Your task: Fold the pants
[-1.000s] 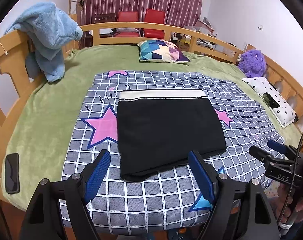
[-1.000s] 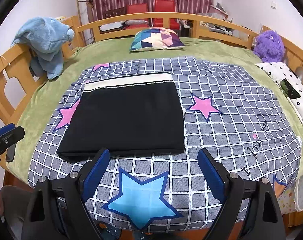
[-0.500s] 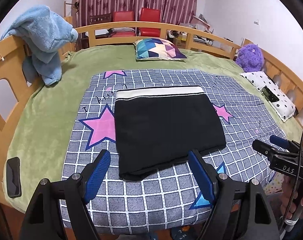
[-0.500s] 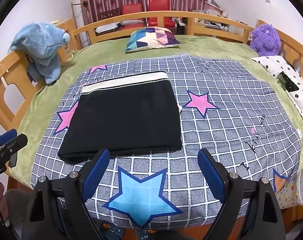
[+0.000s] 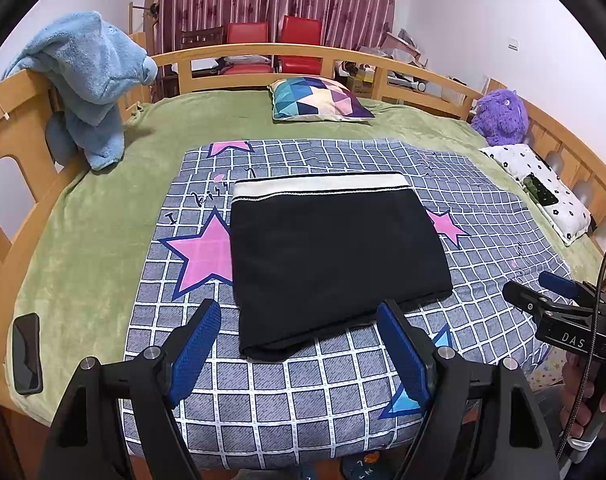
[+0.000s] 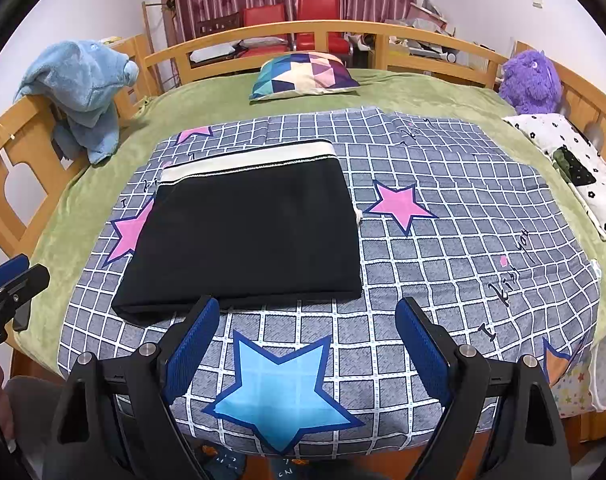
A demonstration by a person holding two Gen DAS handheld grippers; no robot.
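Green blanket across the whole bed. On it, centre of frame, a grey checked sheet with pink and blue stars. Atop that sheet, just left of centre, black pants folded into a flat rectangle, cream waistband toward the top. Lower frame: left gripper spread wide, grasping nothing, above the pants' near edge. Right gripper likewise released, over the blue star.

Black pants, grey checked sheet
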